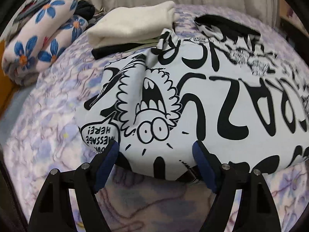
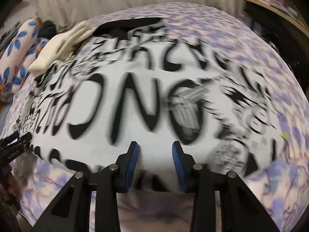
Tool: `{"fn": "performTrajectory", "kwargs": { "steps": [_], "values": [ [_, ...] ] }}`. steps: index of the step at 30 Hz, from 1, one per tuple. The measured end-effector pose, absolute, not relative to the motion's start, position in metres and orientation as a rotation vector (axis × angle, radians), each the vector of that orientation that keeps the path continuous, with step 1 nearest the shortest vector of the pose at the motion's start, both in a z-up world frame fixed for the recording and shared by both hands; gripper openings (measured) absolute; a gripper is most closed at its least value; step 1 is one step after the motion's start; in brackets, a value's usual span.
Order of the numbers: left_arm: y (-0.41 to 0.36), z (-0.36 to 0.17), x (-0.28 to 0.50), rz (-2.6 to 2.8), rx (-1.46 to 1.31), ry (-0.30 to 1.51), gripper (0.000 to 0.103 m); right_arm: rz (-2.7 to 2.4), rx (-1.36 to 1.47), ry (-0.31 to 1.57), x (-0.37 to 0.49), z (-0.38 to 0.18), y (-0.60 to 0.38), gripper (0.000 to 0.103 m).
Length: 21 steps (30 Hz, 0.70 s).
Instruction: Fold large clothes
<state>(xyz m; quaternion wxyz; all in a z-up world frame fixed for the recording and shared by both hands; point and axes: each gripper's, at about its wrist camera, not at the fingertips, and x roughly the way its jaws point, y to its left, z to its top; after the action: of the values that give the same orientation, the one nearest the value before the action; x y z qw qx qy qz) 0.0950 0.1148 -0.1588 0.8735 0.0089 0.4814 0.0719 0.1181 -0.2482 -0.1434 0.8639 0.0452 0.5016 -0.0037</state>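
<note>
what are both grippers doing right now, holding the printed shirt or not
left gripper: open, holding nothing, fingers over the printed shirt.
right gripper: open, holding nothing, above the shirt's near edge.

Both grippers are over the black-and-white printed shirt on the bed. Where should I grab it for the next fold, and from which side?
Take the printed shirt by its near hem, probably one corner per gripper. That edge lies flat and free on the purple bedspread, just ahead of the open left gripper and right gripper. Come in low from the near side; the far end abuts the folded cream garment.

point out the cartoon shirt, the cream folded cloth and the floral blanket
cartoon shirt (image 1: 193, 104), left wrist view, on its printed front
cream folded cloth (image 1: 131, 25), left wrist view, top face
floral blanket (image 1: 42, 34), left wrist view, upper roll
</note>
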Motion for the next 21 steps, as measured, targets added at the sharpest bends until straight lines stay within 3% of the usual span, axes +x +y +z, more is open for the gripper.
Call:
{"fn": "performTrajectory", "kwargs": {
  "steps": [8,21],
  "values": [
    [0.116,-0.162,0.088,0.175,-0.002,0.992,0.078,-0.142,0.138,1.045,0.099,-0.145,-0.299,0.036],
    [0.133,-0.164,0.083,0.194,-0.056,1.028,0.079,-0.174,0.140,1.052,0.095,-0.147,-0.302,0.037]
  ]
}}
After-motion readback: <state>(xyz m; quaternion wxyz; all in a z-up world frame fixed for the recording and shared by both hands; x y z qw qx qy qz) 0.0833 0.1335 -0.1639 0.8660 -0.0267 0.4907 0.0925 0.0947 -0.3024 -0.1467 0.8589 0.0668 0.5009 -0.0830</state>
